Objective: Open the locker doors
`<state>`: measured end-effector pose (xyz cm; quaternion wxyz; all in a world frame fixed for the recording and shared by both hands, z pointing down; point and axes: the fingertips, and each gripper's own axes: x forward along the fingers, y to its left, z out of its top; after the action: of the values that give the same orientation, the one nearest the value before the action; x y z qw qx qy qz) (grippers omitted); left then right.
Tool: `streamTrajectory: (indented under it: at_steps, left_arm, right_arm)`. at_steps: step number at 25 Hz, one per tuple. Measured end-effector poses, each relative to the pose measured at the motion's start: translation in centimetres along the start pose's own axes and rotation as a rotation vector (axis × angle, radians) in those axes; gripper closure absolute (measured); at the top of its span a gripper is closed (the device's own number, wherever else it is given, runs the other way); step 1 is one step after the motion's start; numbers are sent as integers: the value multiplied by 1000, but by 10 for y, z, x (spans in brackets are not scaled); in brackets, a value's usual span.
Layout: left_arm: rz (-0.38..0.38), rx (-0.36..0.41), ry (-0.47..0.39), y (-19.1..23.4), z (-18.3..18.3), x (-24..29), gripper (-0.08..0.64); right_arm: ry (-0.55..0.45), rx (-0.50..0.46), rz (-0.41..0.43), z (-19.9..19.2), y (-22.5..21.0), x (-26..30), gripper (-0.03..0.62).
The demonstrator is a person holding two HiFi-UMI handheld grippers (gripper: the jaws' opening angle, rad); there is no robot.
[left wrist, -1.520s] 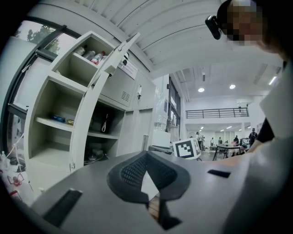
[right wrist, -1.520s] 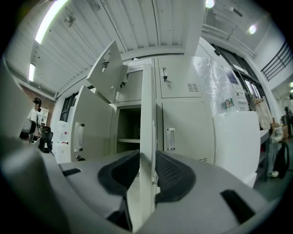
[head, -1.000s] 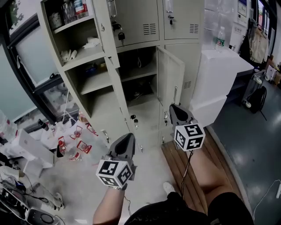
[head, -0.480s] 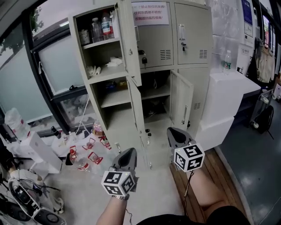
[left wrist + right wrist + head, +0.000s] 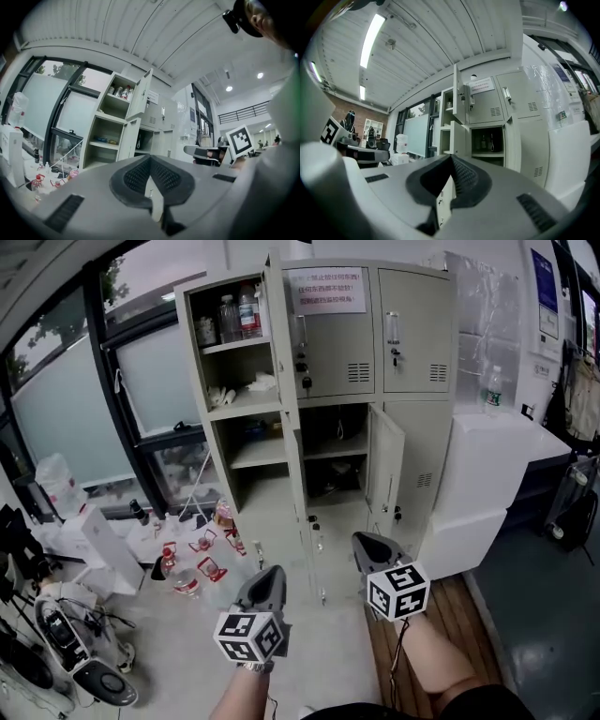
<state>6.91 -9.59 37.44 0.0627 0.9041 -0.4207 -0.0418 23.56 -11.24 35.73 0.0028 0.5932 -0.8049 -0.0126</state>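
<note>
Whereas a second ago the view was turned steeply down on the lower shelves, with the right gripper (image 5: 362, 539) close to the lower middle door (image 5: 385, 460), the tall grey-beige metal locker cabinet (image 5: 434, 395) is now seen whole, up to the paper notice (image 5: 327, 290) on its top row. Both grippers are now held further back from it.

Three doors are found open: the upper left door (image 5: 280, 329), the lower left door (image 5: 298, 507) seen edge-on and jutting towards the person, and the lower middle door, swung to the right. The upper middle door (image 5: 336, 357), upper right door (image 5: 415, 329) and lower right door (image 5: 425, 470) are shut.

Bare pale floor (image 5: 314, 634) is left between the grippers and the locker. The left side is crowded by red-and-clear bottles (image 5: 200, 563), and the right side is bounded by a white boxy unit (image 5: 487, 474) and a wooden plank strip (image 5: 455, 615).

The left gripper (image 5: 273, 571) and the right gripper are held low on outstretched forearms, with tips raised towards the locker and well apart from it. The jaws of each are pressed together, and nothing is held between them.
</note>
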Motion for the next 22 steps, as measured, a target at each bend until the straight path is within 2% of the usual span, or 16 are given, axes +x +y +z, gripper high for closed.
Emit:
streamTrajectory:
  at_steps: [8,15,22]
  left_arm:
    - [54,-4,7,-50,-14,-35,561]
    - [60,7,5,-90,-17,-55,561]
    - [61,20,7,-112,-20,-67,561]
  right_arm:
    - [9,2,61,-5,5,-56,592]
    - [3,17,77,-8,2,-99,592]
    - [3,14,91,-11,5,-123,592]
